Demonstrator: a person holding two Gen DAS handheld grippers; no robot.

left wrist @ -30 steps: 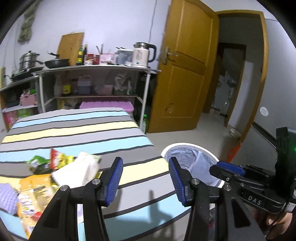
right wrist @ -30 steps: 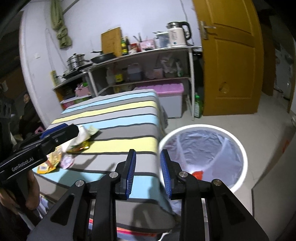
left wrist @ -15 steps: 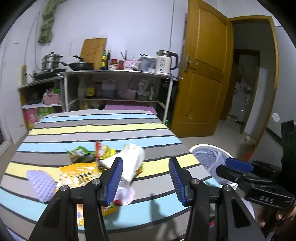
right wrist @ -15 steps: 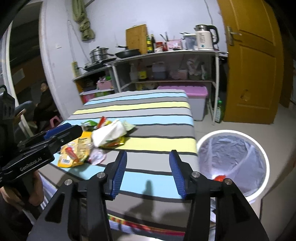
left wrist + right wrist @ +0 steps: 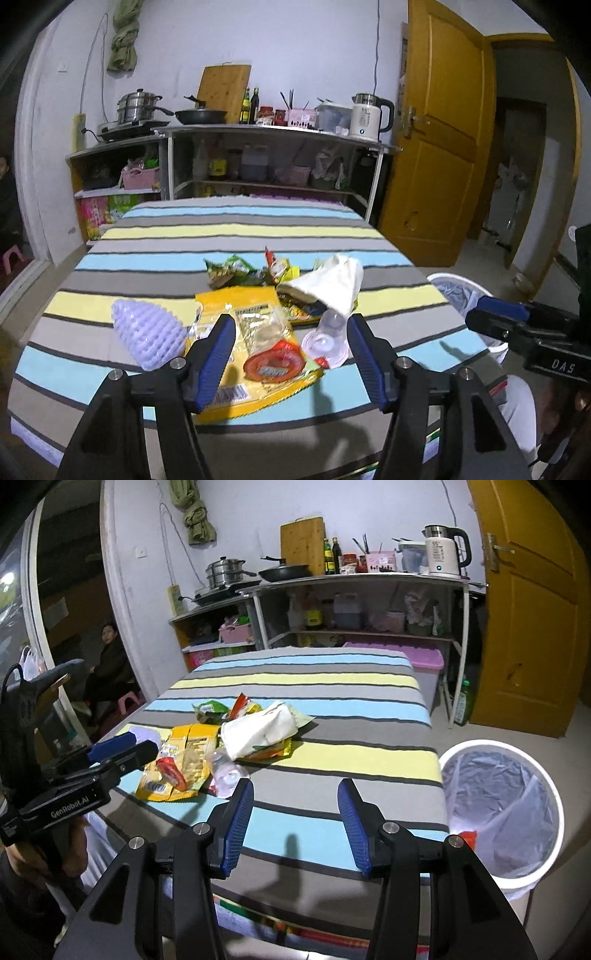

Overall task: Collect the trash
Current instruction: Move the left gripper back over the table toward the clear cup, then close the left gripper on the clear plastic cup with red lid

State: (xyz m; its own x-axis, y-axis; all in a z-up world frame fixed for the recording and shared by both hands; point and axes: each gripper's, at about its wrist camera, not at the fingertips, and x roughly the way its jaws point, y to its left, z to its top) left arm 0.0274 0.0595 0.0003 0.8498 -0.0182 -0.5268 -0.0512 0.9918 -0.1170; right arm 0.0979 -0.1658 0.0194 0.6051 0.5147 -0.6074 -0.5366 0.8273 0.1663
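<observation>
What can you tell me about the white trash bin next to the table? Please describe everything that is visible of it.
The white trash bin is round, looks like plastic, and stands upright on the floor by the right end of the striped table, close to it or touching. A thin, crinkled, translucent liner fills it and folds over the rim. It is open, without a lid. Near the bottom lies one small red and white piece of trash. Neither gripper touches it. The left wrist view shows only part of its rim.

Home kitchen: stove pots [image 5: 138, 105], kettle [image 5: 371, 116], shelves [image 5: 273, 129].
</observation>
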